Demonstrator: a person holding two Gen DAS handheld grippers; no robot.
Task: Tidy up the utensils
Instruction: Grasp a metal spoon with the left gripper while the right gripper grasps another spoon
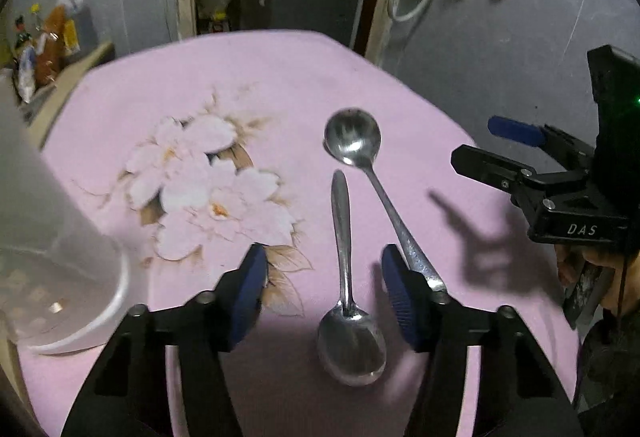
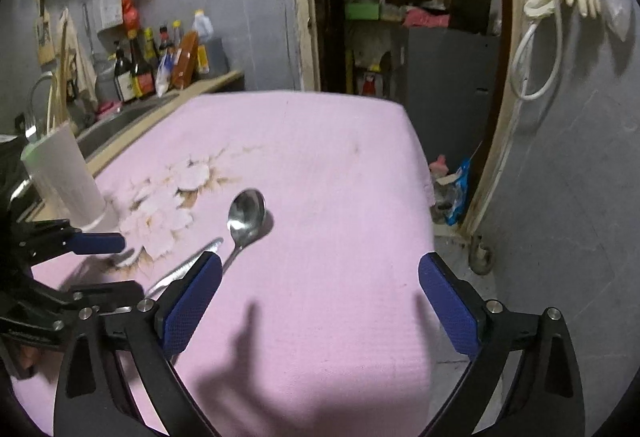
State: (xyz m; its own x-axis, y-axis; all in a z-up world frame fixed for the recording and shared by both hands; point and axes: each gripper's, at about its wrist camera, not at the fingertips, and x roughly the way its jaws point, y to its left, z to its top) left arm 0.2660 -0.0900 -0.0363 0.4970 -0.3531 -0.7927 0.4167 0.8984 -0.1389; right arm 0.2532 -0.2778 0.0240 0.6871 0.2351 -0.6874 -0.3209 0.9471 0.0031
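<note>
From the left wrist, the left gripper (image 1: 324,277) hangs with jaws released astride a spoon (image 1: 349,321) lying beside a second spoon (image 1: 360,157) on the pink tabletop (image 1: 400,85), while from the right wrist the right gripper (image 2: 320,301) gapes empty above bare cloth.

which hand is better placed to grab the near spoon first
Left. The left gripper straddles the near spoon, its jaws on either side of the handle, not touching. The right gripper hangs wide open over bare pink cloth.
</note>
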